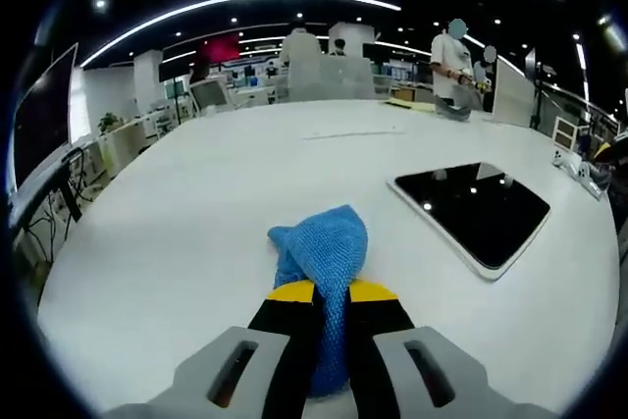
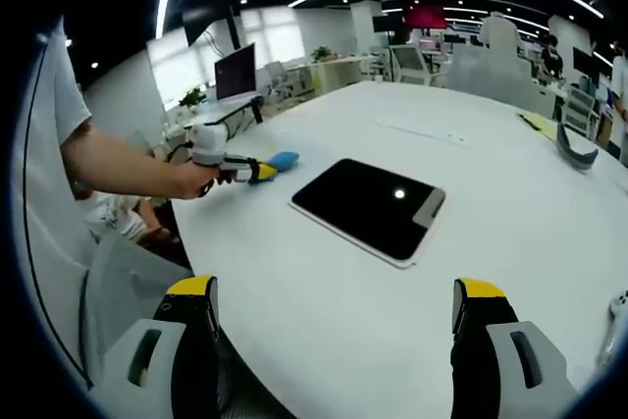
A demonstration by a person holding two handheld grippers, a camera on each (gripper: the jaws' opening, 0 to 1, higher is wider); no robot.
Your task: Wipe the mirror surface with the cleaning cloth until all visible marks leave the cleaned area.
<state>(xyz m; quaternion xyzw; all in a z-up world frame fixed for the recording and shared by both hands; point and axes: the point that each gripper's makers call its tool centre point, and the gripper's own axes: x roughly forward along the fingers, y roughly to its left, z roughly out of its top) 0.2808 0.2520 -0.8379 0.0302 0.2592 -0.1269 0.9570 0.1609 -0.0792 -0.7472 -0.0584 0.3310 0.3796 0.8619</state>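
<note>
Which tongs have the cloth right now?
The left tongs: they are shut on the blue cloth, beside the mirror. The right tongs stand wide open, holding nothing.

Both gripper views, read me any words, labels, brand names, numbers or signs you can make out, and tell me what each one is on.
No text can be read in either view.
Flat dark rectangular mirror with pale rim: no label or brand, just ceiling-light reflections.
Blue knitted cleaning cloth in the left gripper: no tag visible.
Red wall panel far behind: any writing is too small and blurred to read.
Right gripper: no markings visible.
</note>
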